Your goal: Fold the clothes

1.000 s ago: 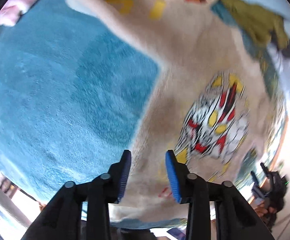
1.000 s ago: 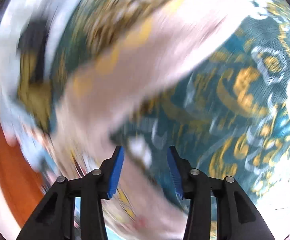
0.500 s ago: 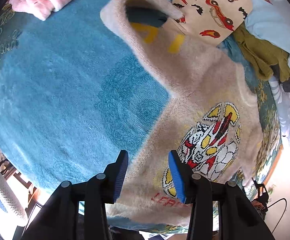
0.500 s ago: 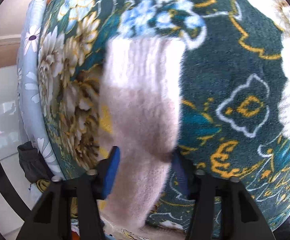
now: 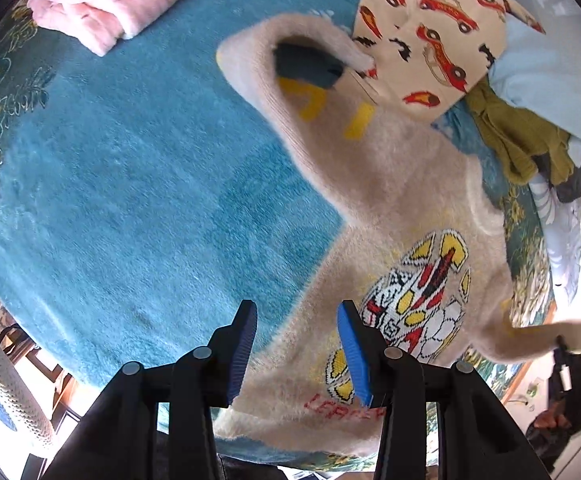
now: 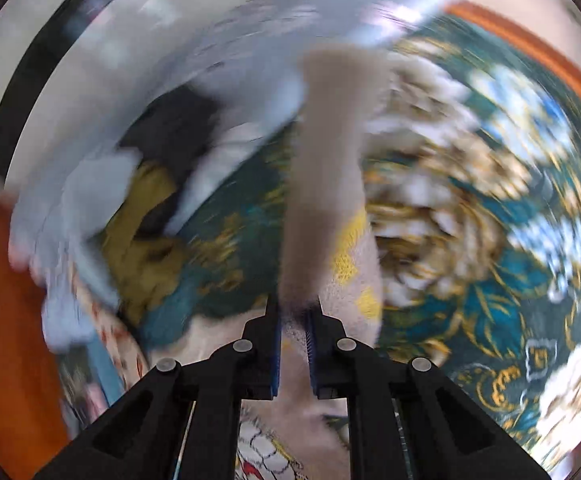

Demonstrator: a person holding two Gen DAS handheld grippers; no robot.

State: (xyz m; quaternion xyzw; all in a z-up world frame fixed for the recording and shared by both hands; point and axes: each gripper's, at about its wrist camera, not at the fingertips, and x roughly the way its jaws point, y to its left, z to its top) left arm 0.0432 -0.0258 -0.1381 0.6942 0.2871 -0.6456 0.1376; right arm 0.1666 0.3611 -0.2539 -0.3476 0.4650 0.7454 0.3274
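Observation:
A fuzzy beige sweater (image 5: 390, 200) with a red, yellow and white race-car print lies spread on the teal blanket (image 5: 130, 180), one sleeve stretched to the far left. My left gripper (image 5: 296, 344) is open and empty, hovering over the sweater's lower left edge. My right gripper (image 6: 293, 336) is shut on the sweater's other sleeve (image 6: 322, 184) and holds it lifted; that view is motion-blurred. The right gripper also shows in the left wrist view (image 5: 566, 356), gripping the raised sleeve end at the bed's right edge.
A folded pink garment (image 5: 130, 4) lies at the far left. A cream cloth with red cars (image 5: 430, 36), an olive garment (image 5: 518, 140) and a light blue one (image 5: 546, 72) lie beyond the sweater. The floral bedspread (image 6: 490, 240) ends at an orange edge (image 6: 530, 44).
My right gripper has shut on the sleeve it straddled and lifted it off the bedspread. My left gripper has stayed open, hovering over the sweater's edge.

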